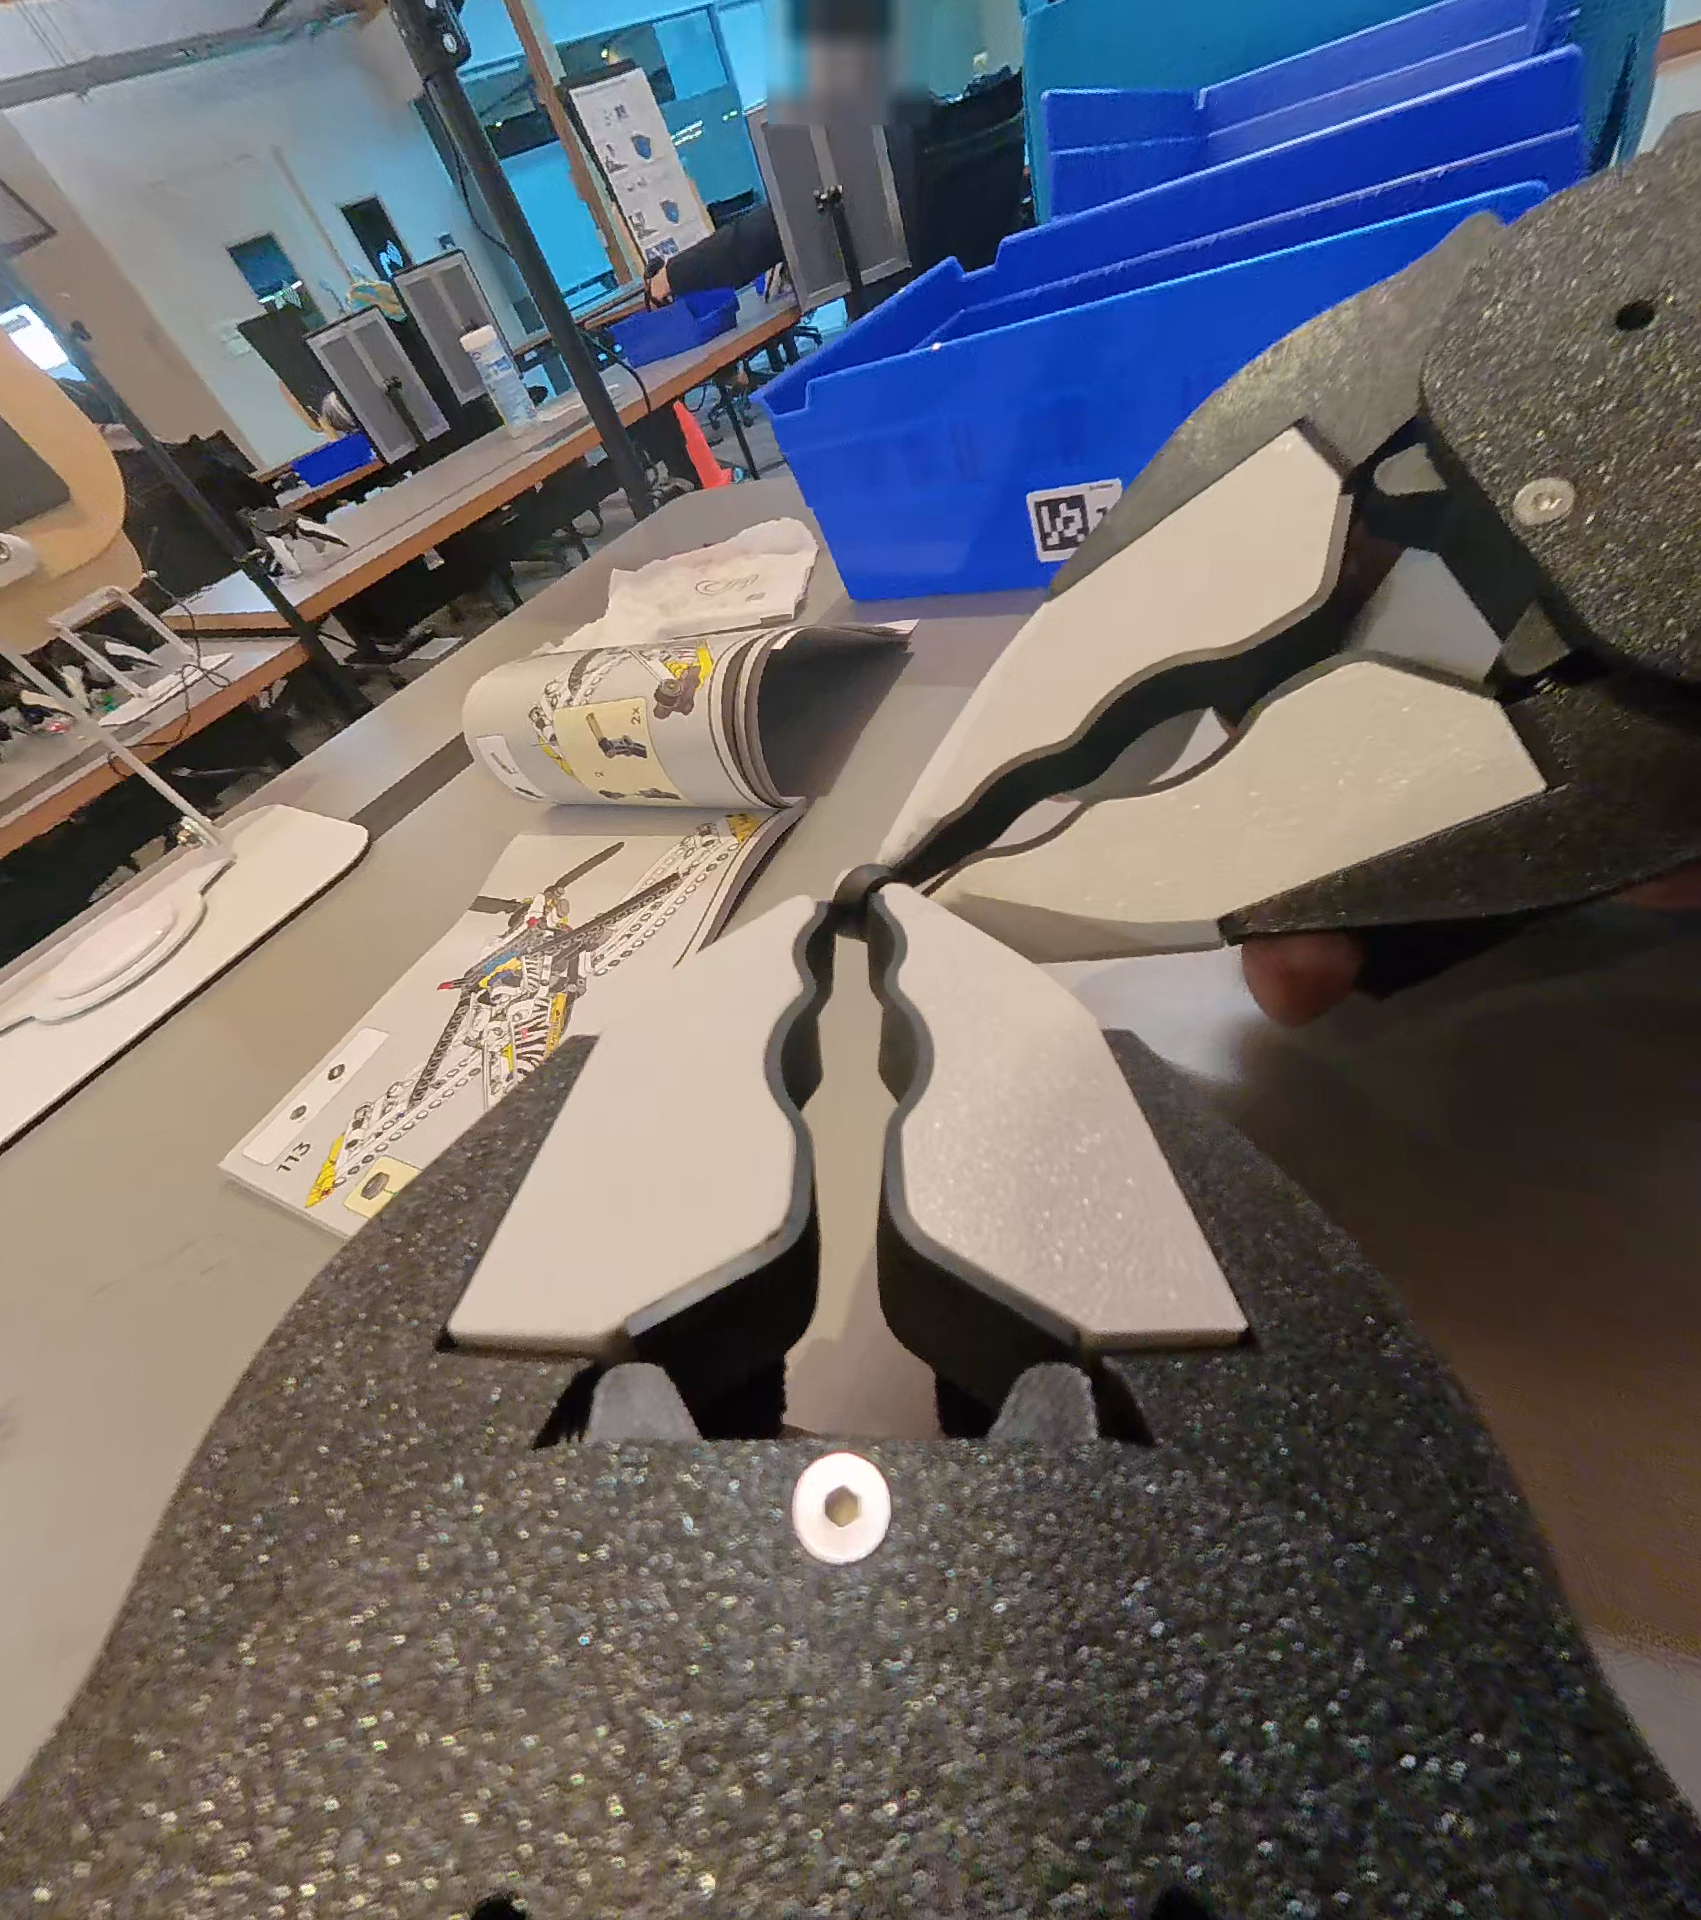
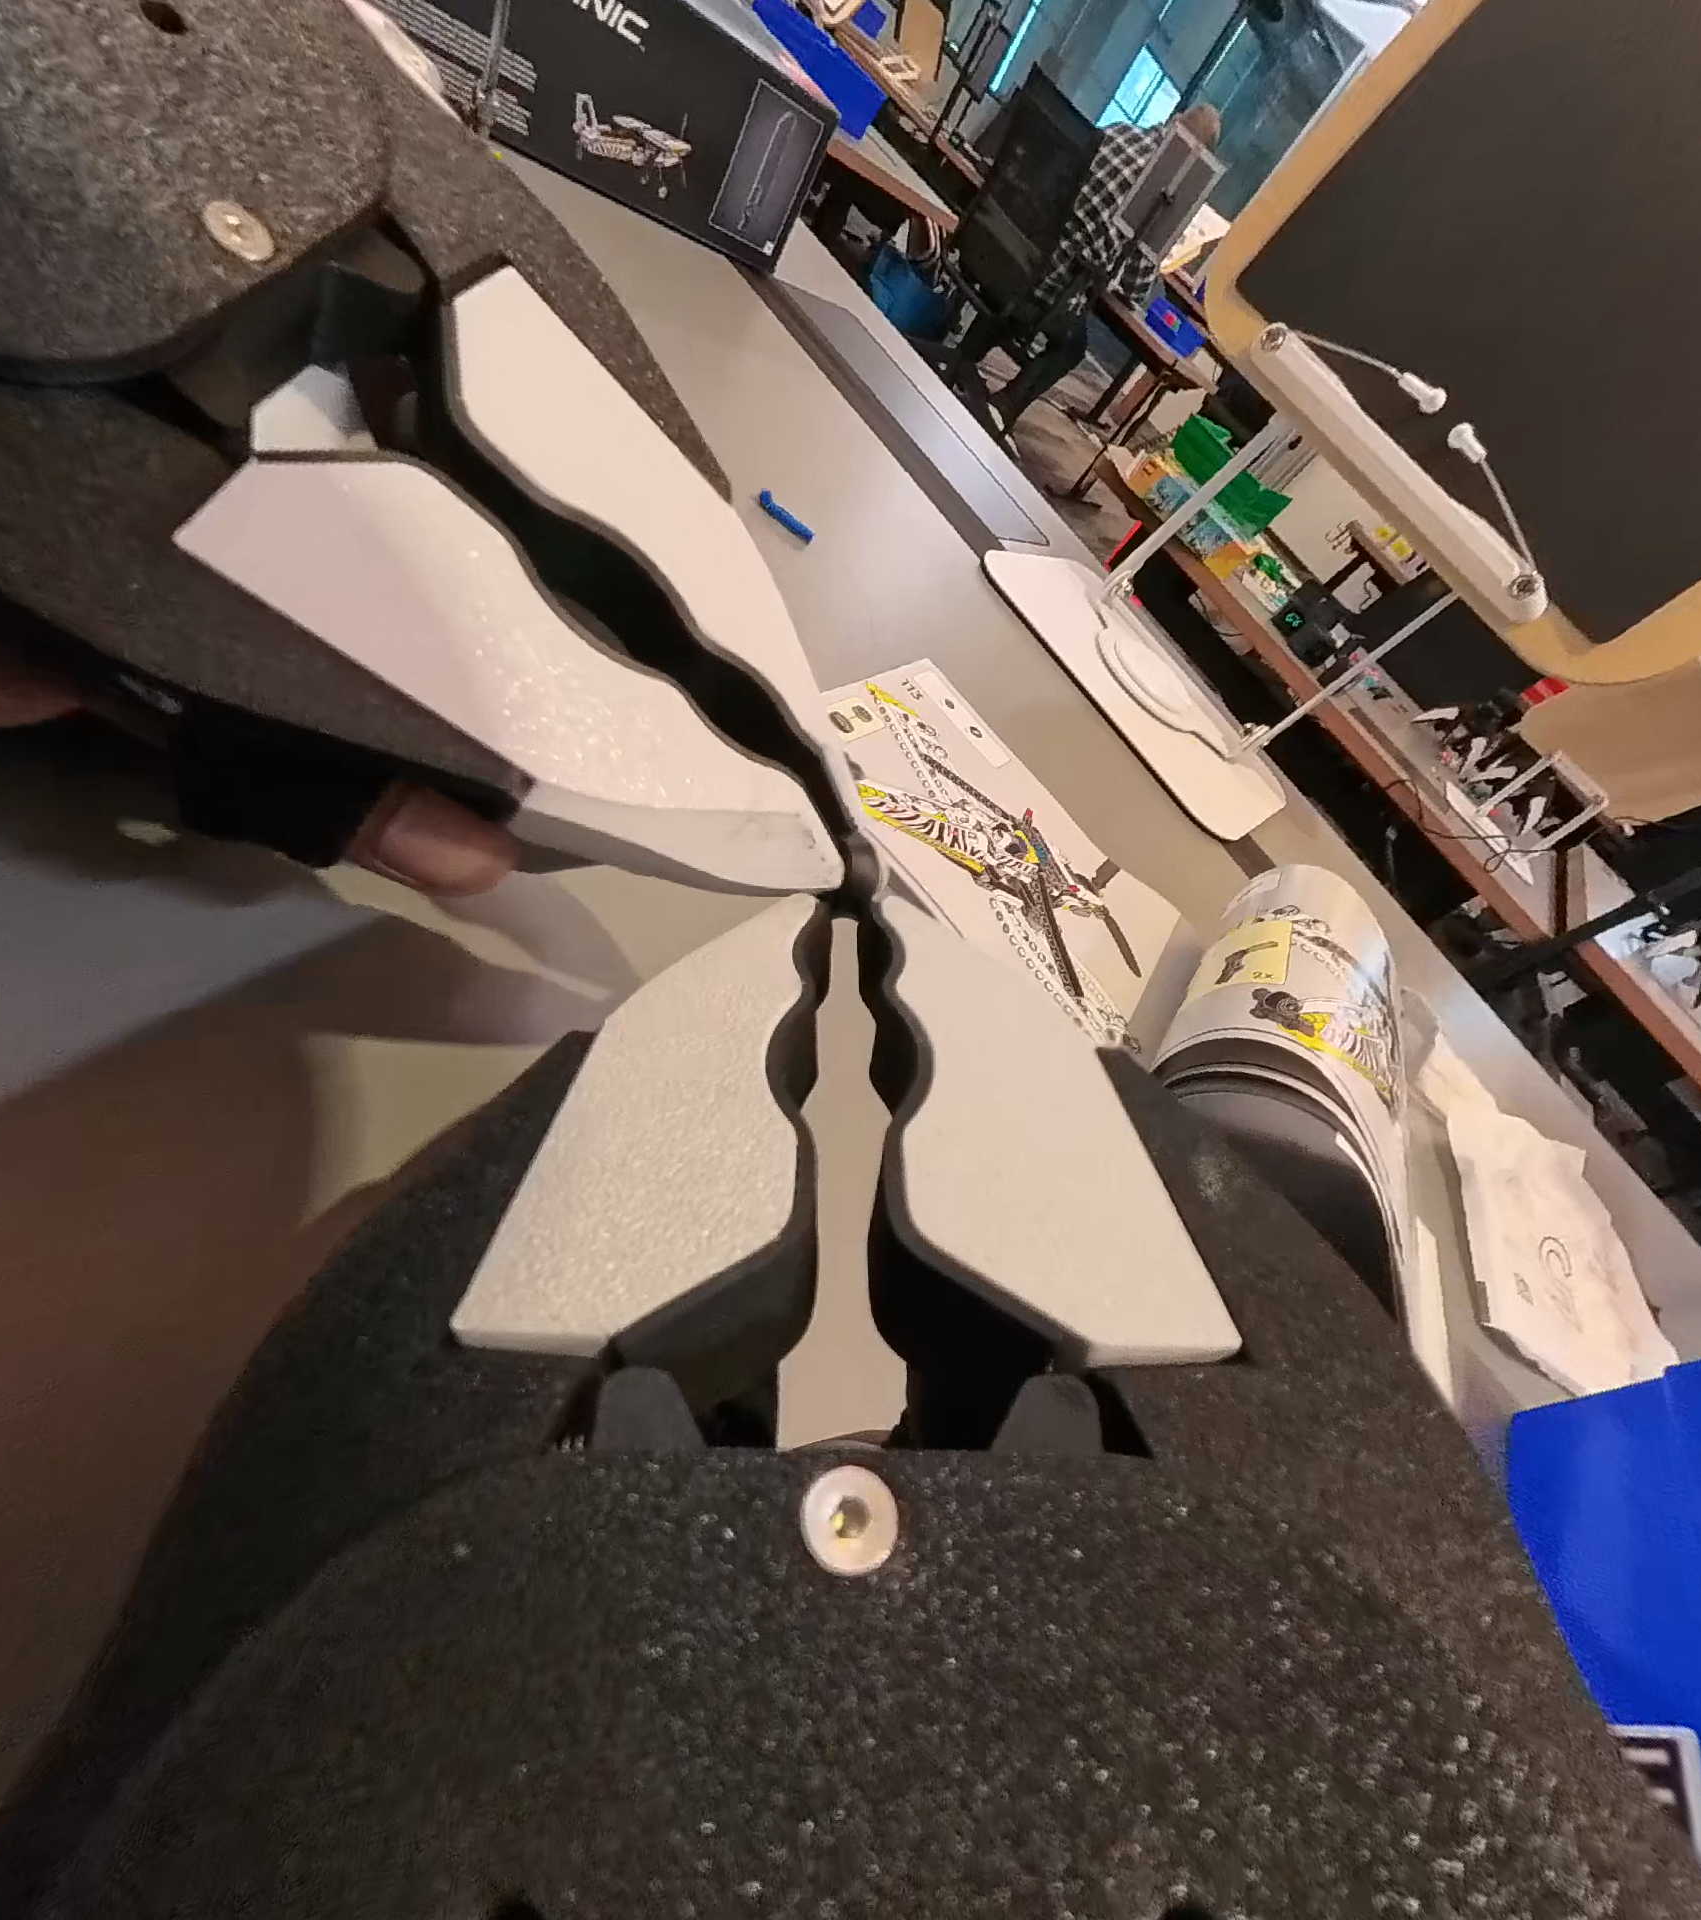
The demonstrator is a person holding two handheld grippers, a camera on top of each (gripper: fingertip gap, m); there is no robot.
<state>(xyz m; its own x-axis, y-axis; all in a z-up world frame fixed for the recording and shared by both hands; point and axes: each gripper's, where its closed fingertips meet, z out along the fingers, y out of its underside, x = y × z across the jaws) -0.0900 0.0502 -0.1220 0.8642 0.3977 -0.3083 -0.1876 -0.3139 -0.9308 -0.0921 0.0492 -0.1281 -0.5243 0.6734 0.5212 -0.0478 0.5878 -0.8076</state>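
In the left wrist view my left gripper [image 1: 856, 912] is closed at its tips on a small black rounded piece [image 1: 861, 891], held above the grey table [image 1: 98, 1299]. My right gripper [image 1: 913, 868] comes in from the right, and its tips close on the same piece. In the right wrist view my right gripper [image 2: 848, 914] meets the left gripper [image 2: 841, 868], which comes in from the upper left. The small dark piece [image 2: 864, 862] sits where the tips meet. A person's fingertip [image 2: 430, 842] shows under the left gripper.
An open instruction booklet [image 1: 534, 997] with curled pages [image 1: 617, 727] lies beyond the grippers. Blue bins [image 1: 981, 436] stand at the back right. A white stand base [image 1: 98, 966] is at the left. A small blue piece [image 2: 786, 516] and a black box [image 2: 680, 135] are on the table. The tips of both grippers are at nearly the same place.
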